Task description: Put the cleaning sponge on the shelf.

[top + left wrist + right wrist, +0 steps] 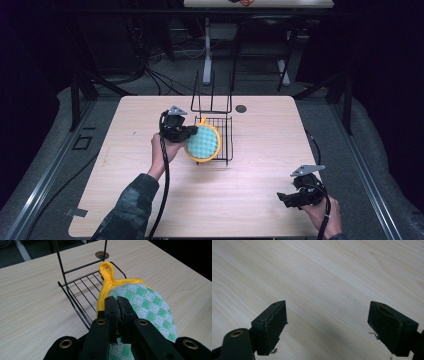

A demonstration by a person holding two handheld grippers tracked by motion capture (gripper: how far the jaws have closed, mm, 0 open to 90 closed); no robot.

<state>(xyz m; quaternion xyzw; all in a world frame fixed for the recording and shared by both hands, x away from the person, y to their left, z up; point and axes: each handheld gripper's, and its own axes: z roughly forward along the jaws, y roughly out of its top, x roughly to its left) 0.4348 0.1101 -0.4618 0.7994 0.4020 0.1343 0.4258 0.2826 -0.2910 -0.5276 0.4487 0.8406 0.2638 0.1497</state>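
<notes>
On a wooden table (250, 190), the left tongs (117, 305) are clamped on the edge of a round green-checked potholder (203, 142) with yellow trim, holding it over a black wire rack (224, 131) at the table's middle, while the right tongs (328, 325) hover wide open and empty near the right corner.

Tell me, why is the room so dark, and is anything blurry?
High view: light falls on the table alone, the surroundings near black. Left gripper view: the pot holder looks sharp. Right gripper view: the near fingers look soft, with a faint shadow between them.
</notes>
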